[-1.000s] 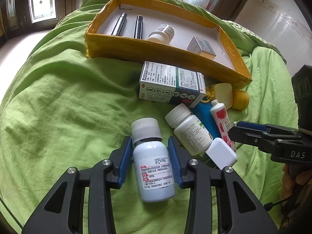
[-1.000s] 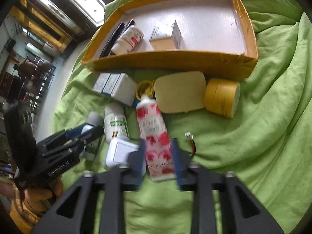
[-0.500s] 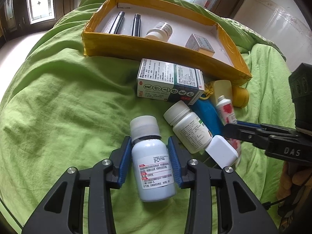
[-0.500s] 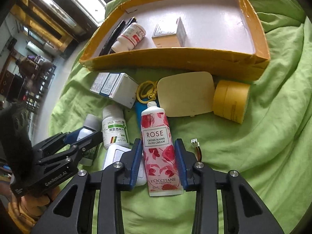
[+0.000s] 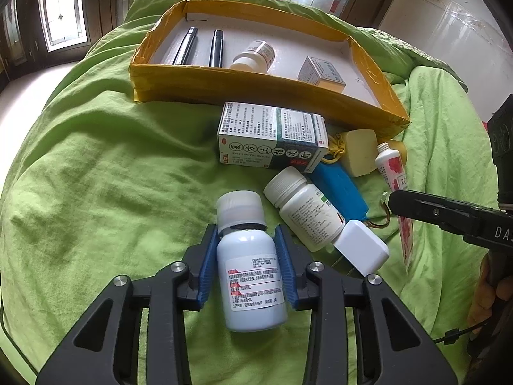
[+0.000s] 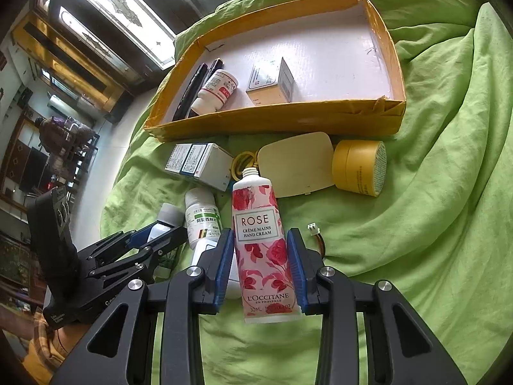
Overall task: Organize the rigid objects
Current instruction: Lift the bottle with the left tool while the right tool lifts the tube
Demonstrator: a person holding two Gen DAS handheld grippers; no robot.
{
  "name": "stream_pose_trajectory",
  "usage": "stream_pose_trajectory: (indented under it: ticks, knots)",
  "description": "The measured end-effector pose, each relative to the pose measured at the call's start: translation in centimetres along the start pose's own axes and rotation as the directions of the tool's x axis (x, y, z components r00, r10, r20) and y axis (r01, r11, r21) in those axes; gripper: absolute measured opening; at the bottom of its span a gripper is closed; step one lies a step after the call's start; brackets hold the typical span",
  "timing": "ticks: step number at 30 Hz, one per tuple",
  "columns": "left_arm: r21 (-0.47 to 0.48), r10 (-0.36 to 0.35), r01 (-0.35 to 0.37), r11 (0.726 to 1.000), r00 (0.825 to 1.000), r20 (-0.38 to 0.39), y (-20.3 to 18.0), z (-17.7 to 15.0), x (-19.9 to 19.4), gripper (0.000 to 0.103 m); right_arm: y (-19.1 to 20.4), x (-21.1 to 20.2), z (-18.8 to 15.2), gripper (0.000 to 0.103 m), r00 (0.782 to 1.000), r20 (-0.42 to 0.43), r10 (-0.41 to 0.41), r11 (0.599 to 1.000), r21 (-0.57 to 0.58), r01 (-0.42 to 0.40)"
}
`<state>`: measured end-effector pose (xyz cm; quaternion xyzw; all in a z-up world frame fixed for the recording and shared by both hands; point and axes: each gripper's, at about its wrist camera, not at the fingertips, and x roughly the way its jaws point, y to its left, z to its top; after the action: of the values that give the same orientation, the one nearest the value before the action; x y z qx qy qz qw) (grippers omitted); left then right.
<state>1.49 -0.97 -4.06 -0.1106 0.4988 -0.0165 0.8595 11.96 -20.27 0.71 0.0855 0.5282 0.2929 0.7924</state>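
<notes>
Left tool [image 5: 247, 264]: blue pads clamped on both sides of a pale blue bottle [image 5: 250, 280], white cap pointing away, label up. Bottle lies on the green sheet [image 5: 96, 176].

Right tool [image 6: 259, 264]: pads pinching a rose-print tube [image 6: 260, 243] at its lower body; cap end points toward the tray. The tube's crimped end sits between the tool arms.

Just right of the blue bottle in the left view: a white pill bottle [image 5: 301, 207] on its side, touching a white adapter [image 5: 360, 247]. Behind these, a blue case [image 5: 340, 183] and a medicine box [image 5: 272, 138], printed side up.

Near the tube cap in the right view: a yellow cord [image 6: 242, 162], a cream flat case [image 6: 296, 163], and a yellow jar [image 6: 359, 166] on its side, all just below the tray wall.

Yellow tray [image 6: 275, 118] farther out on the bed holds two black pens [image 5: 200, 48], a small white bottle [image 6: 216, 91] and a small carton [image 6: 272, 83], all toward its left half; the right half is bare white floor.
</notes>
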Motion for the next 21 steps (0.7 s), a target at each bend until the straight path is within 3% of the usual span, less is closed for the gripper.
stream_pose_trajectory:
  ticks: [21]
  knots:
    - [-0.015,-0.029,0.031,0.999,0.997,0.077,0.3,0.3,-1.7,0.033,-0.3,-1.5,0.3,0.03,0.998,0.058,0.019,1.0,0.022,-0.02]
